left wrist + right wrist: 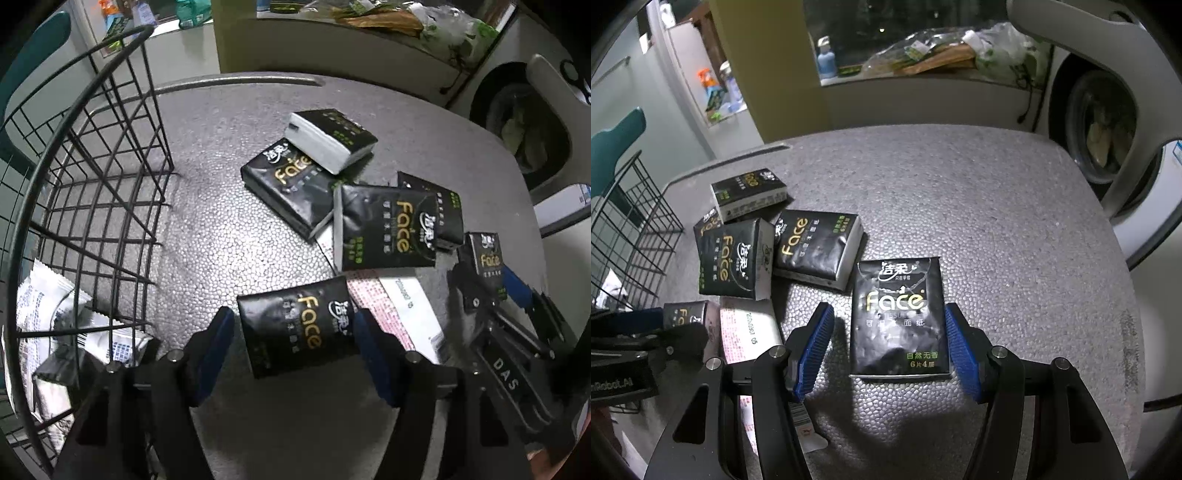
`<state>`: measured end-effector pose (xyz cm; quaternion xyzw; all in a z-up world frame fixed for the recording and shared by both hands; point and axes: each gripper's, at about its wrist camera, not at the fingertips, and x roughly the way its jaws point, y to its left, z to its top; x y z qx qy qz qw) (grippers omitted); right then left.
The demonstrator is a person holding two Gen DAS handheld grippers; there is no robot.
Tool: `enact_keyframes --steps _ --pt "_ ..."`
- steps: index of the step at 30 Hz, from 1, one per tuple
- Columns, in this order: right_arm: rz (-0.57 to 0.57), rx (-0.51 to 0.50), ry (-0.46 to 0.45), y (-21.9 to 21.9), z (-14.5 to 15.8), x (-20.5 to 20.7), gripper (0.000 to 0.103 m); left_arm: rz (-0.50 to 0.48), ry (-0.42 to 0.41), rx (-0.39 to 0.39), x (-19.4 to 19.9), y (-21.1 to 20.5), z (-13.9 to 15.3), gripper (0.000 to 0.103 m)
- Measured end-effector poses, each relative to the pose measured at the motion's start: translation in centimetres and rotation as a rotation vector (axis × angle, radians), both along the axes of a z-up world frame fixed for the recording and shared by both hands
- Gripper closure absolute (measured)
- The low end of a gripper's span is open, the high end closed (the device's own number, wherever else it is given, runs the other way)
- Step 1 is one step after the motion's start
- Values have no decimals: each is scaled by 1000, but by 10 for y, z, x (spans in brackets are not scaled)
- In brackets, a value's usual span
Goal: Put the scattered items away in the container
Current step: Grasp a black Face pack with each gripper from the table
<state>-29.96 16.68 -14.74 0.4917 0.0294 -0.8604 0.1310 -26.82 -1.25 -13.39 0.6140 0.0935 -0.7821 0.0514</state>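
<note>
Left wrist: your left hand-held gripper (293, 332) stands wide, jaws astride a tissue pack (300, 325) on the worktop (207, 229), pads clear; wire basket (92, 177) lies left | Right wrist: your right hand-held gripper (888, 347) half-open, straddling an upright-lying pack (899, 317), long axis running away, untouched.

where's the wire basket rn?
The wire basket fills the left side of the left wrist view, on the grey table, left of the black tissue packs; white packets lie inside.
</note>
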Motion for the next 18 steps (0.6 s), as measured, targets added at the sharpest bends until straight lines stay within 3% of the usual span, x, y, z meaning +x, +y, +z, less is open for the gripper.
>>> enact_keyframes --steps 5,9,18 --pt "11 13 -10 -2 0 4 43 -10 -26 9 -4 8 -9 27" --pt "7 -1 -23 2 2 10 54 -26 -23 -17 -5 16 -10 27" --pt "-1 -28 -8 13 20 33 55 -52 7 22 3 20 8 32"
